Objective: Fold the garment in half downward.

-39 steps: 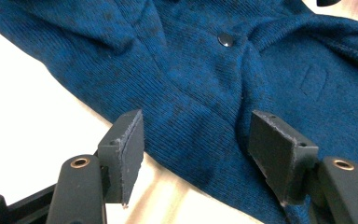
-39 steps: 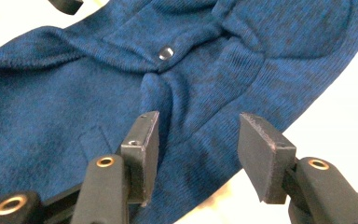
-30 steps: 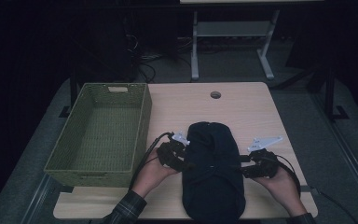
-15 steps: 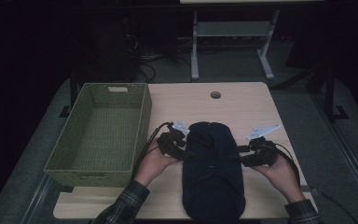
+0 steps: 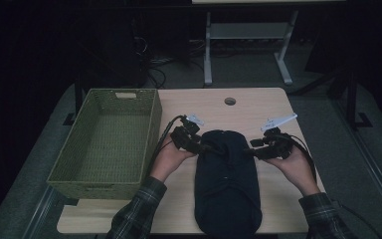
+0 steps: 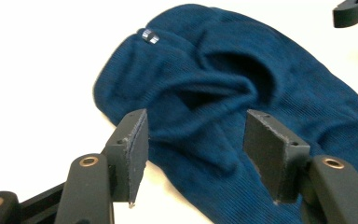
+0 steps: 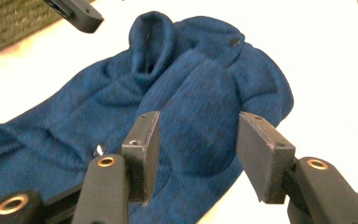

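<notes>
- Left gripper (image 5: pixel 205 147), at centre frame in the high view, has jaws apart that have just been narrowing, with nothing pressed between them.
- Right gripper (image 5: pixel 248 151) also has jaws apart, hovering above the cloth.
- Dark blue knitted garment (image 5: pixel 227 183) lies lower centre on the pale wooden table (image 5: pixel 258 107), beside the green woven basket (image 5: pixel 108 140) at left.

Green woven basket (image 5: pixel 107 142) on wooden table (image 5: pixel 268 102)

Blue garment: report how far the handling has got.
Done: the blue garment lies as a long bundle on the table. In hand: the left gripper and the right gripper flank its far end, jaws open, the cloth between them unpinched; the left's have just been closing. Left, likely: gripping it and moving it into the woven basket, which holds nothing.
</notes>
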`<state>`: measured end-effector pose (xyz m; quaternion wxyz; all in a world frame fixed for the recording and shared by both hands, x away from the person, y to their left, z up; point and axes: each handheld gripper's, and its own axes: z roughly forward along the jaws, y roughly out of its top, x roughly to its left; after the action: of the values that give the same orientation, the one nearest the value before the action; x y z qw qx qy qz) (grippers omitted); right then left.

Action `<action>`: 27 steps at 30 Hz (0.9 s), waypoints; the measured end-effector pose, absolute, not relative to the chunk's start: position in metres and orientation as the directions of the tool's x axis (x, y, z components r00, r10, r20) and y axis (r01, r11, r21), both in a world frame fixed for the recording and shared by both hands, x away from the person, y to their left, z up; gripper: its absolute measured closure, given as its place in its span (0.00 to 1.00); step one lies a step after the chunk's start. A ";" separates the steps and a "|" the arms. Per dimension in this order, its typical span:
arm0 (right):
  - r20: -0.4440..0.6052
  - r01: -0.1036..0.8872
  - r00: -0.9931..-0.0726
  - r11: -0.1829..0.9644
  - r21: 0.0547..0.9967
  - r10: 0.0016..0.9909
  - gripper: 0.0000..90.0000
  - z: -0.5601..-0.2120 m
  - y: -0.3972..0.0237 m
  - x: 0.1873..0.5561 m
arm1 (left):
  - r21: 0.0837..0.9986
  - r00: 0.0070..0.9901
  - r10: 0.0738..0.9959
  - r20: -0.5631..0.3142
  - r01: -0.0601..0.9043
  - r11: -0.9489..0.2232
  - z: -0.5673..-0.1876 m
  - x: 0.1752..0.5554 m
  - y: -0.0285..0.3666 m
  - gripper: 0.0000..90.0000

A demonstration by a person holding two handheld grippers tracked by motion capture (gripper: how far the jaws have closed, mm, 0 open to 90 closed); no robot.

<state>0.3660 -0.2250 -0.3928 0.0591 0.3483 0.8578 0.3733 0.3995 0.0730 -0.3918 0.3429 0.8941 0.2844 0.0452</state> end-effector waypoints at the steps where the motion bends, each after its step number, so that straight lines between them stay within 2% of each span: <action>1: 0.159 0.553 -0.750 0.479 0.682 0.642 0.54 -0.393 -0.225 0.366 | 0.642 0.832 0.545 -0.106 0.476 -0.601 -0.391 0.403 0.073 0.46; 16: 0.165 0.575 -0.729 0.465 0.673 0.664 0.55 -0.400 -0.218 0.413 | 0.640 0.791 0.609 -0.066 0.502 -0.582 -0.394 0.453 0.070 0.47; 27: 0.185 0.594 -0.692 0.405 0.695 0.698 0.54 -0.407 -0.220 0.429 | 0.580 0.792 0.607 -0.072 0.528 -0.620 -0.430 0.477 0.062 0.46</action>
<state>0.4294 -0.2197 -0.4073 0.0675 0.3865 0.8354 0.3849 0.4771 0.0622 -0.4301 0.3000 0.8977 0.3159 0.0656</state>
